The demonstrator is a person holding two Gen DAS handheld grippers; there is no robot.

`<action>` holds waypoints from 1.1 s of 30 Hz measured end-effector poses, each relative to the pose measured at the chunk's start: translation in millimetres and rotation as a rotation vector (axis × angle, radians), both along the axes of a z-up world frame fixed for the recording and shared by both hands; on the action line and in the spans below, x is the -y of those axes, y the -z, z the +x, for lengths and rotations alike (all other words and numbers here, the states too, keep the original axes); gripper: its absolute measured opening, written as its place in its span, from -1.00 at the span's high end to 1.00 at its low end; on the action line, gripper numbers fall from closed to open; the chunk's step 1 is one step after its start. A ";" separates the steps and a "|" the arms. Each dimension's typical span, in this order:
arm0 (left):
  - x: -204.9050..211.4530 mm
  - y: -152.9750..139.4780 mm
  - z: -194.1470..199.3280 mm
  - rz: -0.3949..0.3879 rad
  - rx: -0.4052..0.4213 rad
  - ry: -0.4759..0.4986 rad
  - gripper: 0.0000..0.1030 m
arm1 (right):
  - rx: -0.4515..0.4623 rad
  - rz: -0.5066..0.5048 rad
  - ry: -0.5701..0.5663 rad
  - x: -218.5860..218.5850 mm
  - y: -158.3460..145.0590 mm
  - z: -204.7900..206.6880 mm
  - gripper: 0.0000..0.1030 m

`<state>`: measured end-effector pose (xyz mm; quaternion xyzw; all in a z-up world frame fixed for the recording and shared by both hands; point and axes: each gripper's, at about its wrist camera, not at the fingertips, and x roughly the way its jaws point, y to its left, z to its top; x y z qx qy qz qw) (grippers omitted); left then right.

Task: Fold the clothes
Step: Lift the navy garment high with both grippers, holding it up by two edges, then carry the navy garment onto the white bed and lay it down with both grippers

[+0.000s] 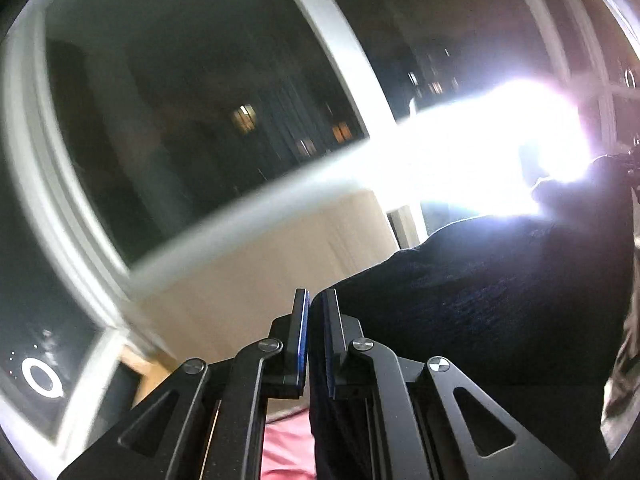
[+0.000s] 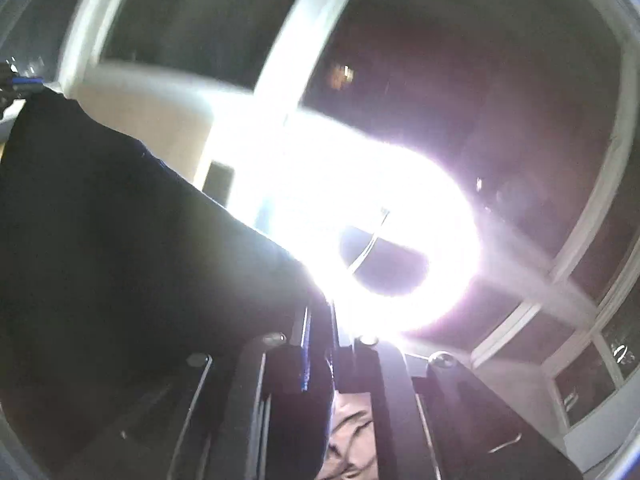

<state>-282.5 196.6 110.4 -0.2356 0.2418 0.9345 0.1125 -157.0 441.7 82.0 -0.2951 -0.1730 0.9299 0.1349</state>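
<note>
A dark navy garment (image 1: 480, 300) is held up in the air between both grippers. In the left wrist view my left gripper (image 1: 317, 300) is shut on one edge of it, and the cloth stretches away to the right. In the right wrist view my right gripper (image 2: 320, 316) is shut on the other edge of the dark garment (image 2: 120, 240), which runs off to the upper left, where the tip of the other gripper (image 2: 24, 80) shows. Both cameras point upward, and glare hides much of the cloth's top edge.
White-framed windows (image 1: 348, 52) with night outside fill both views. A very bright ring lamp (image 2: 380, 232) glares ahead. A cream wall (image 1: 280, 264) lies below the window sill. Pink cloth (image 1: 288, 448) shows under the left gripper, and patterned fabric (image 2: 352, 440) under the right.
</note>
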 end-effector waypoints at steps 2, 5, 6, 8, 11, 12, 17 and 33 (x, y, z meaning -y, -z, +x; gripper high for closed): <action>-11.1 54.1 -35.1 -0.021 0.080 0.009 0.88 | 0.074 -0.014 0.027 -9.3 48.9 -30.4 0.86; -24.3 119.2 -72.1 -0.029 0.185 0.019 0.88 | 0.152 -0.025 0.054 -19.9 101.7 -59.2 0.86; -28.5 139.4 -82.5 -0.032 0.216 0.022 0.88 | 0.172 -0.026 0.062 -22.8 115.3 -66.7 0.86; -36.6 178.2 -103.7 -0.041 0.268 0.015 0.88 | 0.212 -0.028 0.077 -28.4 142.6 -81.6 0.86; -47.9 216.4 -133.7 -0.047 0.344 0.010 0.81 | 0.272 -0.032 0.100 -36.8 183.6 -104.1 0.86; -51.3 226.8 -140.4 -0.051 0.373 0.004 0.79 | 0.303 -0.038 0.107 -38.9 195.4 -112.0 0.81; -63.9 248.5 -153.3 -0.085 0.421 -0.023 0.78 | 0.387 -0.038 0.138 -50.3 225.9 -131.1 0.28; 82.2 146.3 44.3 0.176 0.386 -0.010 0.78 | 0.186 -0.500 -0.012 -74.1 157.2 75.9 0.13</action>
